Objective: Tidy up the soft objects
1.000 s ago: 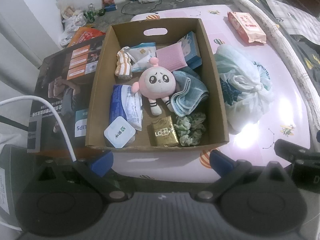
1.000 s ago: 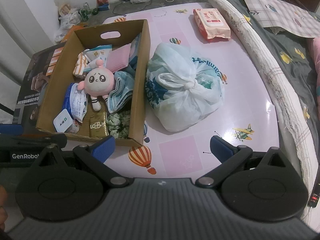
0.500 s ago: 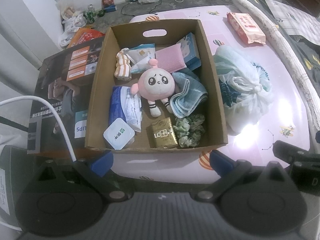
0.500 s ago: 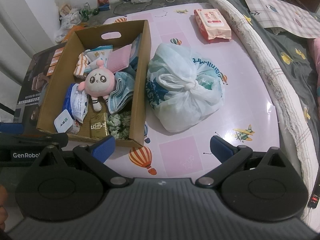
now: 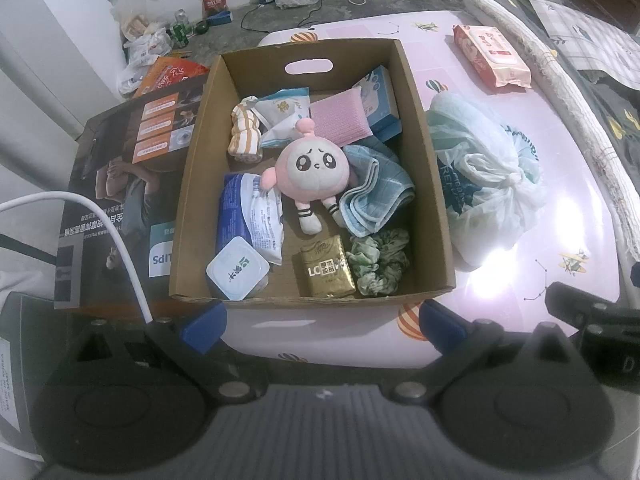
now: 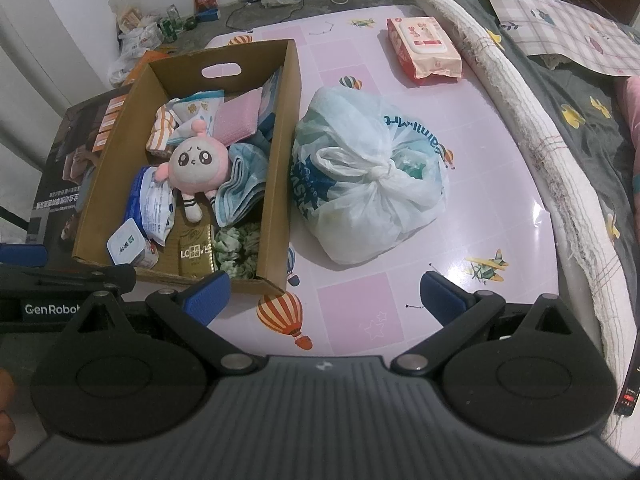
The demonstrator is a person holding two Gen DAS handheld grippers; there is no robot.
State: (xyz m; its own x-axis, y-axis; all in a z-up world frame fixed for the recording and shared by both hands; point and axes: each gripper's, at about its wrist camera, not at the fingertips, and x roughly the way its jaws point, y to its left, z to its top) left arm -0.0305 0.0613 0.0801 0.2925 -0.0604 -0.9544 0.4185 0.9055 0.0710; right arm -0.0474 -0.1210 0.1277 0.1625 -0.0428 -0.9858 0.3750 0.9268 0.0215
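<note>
A cardboard box (image 5: 430, 184) (image 6: 282, 160) stands on the pink table. In it lie a pink plush doll (image 5: 314, 170) (image 6: 198, 166), a blue towel (image 5: 376, 196), a pink cloth (image 5: 340, 122), a striped cloth roll (image 5: 245, 136), a green scrunchie (image 5: 380, 260), a gold packet (image 5: 326, 268) and a blue wipes pack (image 5: 248, 212). A tied white plastic bag (image 6: 368, 176) (image 5: 484, 184) lies right of the box. My left gripper (image 5: 322, 322) is open and empty, hovering before the box's near wall. My right gripper (image 6: 324, 296) is open and empty, in front of the bag.
A pink wipes pack (image 6: 424, 46) (image 5: 494, 54) lies at the table's far side. A rolled mat (image 6: 520, 92) and grey bedding border the right. A dark printed carton (image 5: 116, 184) lies left of the box. Clutter and cables cover the floor beyond.
Both grippers have drifted slightly back and up; the box and bag sit a little farther in view. Nothing was grasped or moved.
</note>
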